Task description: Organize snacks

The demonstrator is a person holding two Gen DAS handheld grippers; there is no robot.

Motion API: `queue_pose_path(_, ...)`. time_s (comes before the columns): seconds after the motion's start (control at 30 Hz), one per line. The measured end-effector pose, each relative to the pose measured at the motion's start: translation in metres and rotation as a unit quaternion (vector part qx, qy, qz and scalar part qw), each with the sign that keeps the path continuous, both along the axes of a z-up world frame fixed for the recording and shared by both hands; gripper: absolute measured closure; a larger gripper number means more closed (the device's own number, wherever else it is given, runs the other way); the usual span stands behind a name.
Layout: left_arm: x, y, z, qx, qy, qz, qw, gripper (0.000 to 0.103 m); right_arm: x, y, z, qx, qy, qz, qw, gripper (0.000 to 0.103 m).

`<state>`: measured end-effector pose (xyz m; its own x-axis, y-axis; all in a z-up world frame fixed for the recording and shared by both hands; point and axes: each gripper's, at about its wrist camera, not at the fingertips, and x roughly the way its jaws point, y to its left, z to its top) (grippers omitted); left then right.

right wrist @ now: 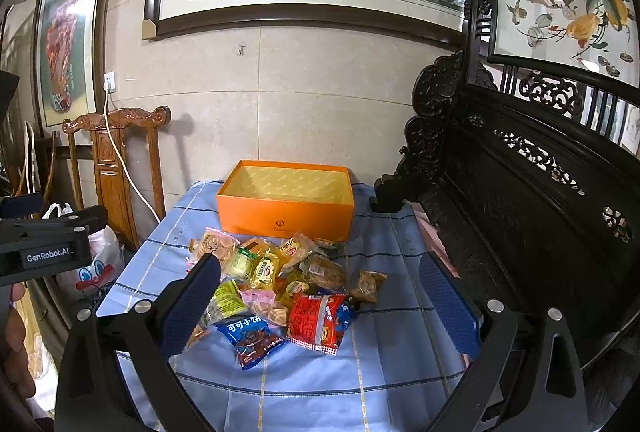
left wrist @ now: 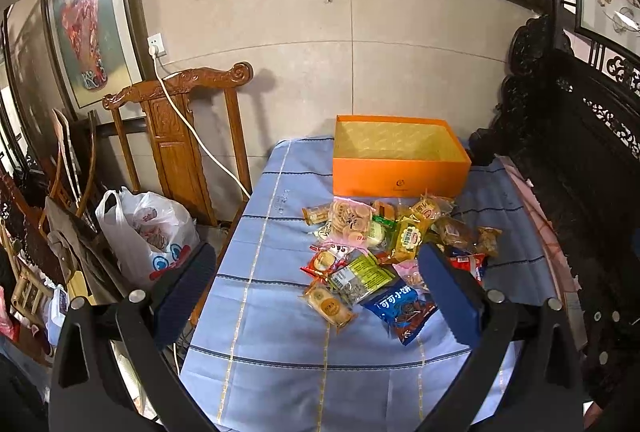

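Note:
An empty orange box (left wrist: 400, 168) (right wrist: 286, 210) stands at the far end of the table. In front of it lies a heap of several snack packets (left wrist: 384, 244) (right wrist: 280, 272), among them a blue packet (left wrist: 402, 308) (right wrist: 252, 342) and a red one (right wrist: 318, 320) nearest me. My left gripper (left wrist: 316, 272) hovers open above the near side of the heap, holding nothing. My right gripper (right wrist: 320, 280) is open too, its fingers wide on either side of the heap and above it. The left gripper's body (right wrist: 44, 252) shows at the left edge of the right wrist view.
The table wears a blue checked cloth (left wrist: 280, 344) (right wrist: 392, 360). A carved wooden chair (left wrist: 184, 136) (right wrist: 116, 168) and a white plastic bag (left wrist: 148, 232) stand to the left. A dark carved bench (left wrist: 580, 172) (right wrist: 520, 200) runs along the right edge. A tiled wall rises behind the box.

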<state>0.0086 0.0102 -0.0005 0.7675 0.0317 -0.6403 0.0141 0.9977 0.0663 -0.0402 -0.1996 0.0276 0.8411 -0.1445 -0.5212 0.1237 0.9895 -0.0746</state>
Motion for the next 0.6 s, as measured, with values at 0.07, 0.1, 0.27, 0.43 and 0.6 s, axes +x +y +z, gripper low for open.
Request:
queue_pose_path(0.07,0.0001,-0.0001,0.0003,0.0,-0.001,-0.001,1.0,0.004,0.0002,-0.0001,0.0,0.0,0.0,0.0,1.0,0.004)
queue_pose_path(0.1,0.0004,-0.0001,0.0005,0.001,-0.001,0.0,1.0,0.004,0.0,0.0002,-0.0003,0.0,0.0,-0.001,1.0,0.004)
queue_pose_path(0.27,0.0008,0.0002,0.0001,0.0,0.001,0.001,1.0,0.004,-0.0009,0.0003,-0.0006,0.001,0.001,0.0,1.0,0.004)
queue_pose_path(0.43,0.002,0.0051,-0.0014,-0.001,0.003,0.003,1.0,0.004,0.0008,0.0027,-0.0022,0.001,0.004,0.001,1.0,0.004)
queue_pose_path(0.6,0.0041,0.0064,-0.0025,-0.001,0.003,-0.001,1.0,0.004,0.0048,0.0049,-0.004,0.001,0.005,-0.001,1.0,0.004)
